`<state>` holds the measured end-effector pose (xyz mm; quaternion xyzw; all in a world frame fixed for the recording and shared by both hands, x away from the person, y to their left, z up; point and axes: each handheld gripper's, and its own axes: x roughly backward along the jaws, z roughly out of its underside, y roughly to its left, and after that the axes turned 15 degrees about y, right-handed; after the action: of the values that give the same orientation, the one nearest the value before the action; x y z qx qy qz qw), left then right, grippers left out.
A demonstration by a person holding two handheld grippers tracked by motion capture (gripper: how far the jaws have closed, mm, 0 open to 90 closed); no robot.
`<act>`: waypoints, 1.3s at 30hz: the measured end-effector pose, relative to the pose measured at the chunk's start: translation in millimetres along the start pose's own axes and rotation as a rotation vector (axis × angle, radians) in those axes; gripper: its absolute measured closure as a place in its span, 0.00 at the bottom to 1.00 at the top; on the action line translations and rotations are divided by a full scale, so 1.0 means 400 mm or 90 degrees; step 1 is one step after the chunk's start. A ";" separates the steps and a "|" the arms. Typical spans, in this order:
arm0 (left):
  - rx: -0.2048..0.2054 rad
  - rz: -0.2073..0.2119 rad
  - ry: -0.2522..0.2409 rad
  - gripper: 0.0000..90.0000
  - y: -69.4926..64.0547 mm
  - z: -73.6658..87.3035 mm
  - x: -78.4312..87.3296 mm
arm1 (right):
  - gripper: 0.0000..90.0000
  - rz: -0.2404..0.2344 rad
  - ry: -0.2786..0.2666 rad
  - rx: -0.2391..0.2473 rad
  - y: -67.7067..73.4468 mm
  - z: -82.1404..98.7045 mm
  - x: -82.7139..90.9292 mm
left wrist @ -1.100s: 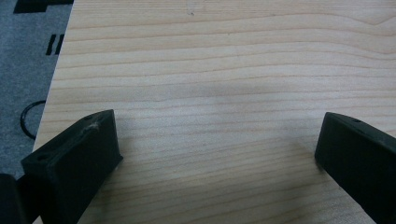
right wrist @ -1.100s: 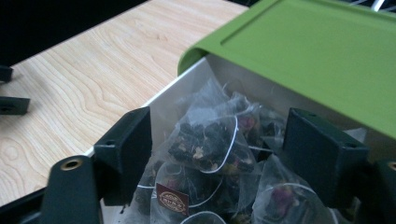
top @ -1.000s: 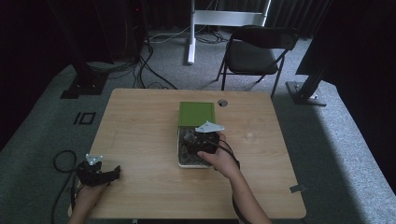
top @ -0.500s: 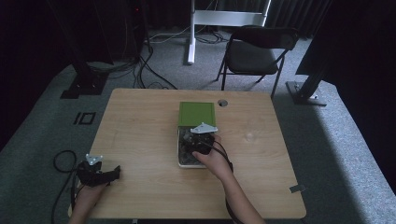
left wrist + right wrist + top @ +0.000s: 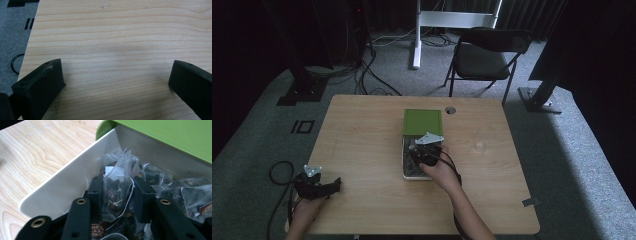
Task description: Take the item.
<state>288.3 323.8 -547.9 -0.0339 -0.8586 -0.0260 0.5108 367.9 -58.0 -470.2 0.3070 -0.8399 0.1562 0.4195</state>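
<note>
Right gripper view: tea bag [image 5: 117, 192] newly clamped.

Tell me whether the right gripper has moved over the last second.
Yes. In the high view the right gripper has slid a little toward the white box's left wall and the green lid, now closed on a tea bag.

Lab or studio — dark curtains [image 5: 302, 30], floor cables [image 5: 367, 70]
</note>
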 end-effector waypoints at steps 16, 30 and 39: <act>0.001 0.000 0.000 0.00 0.000 0.000 0.000 | 0.82 -0.016 -0.032 -0.010 -0.023 -0.003 0.044; 0.000 0.000 0.000 0.00 0.000 0.000 0.000 | 0.82 -0.039 -0.063 -0.014 -0.042 -0.004 0.098; 0.000 0.000 -0.001 0.00 0.000 0.000 0.000 | 0.81 -0.047 -0.084 -0.014 -0.046 -0.005 0.135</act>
<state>288.3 323.8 -548.0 -0.0340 -0.8589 -0.0259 0.5104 356.1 -91.8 -425.7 0.3425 -0.8557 0.1106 0.3718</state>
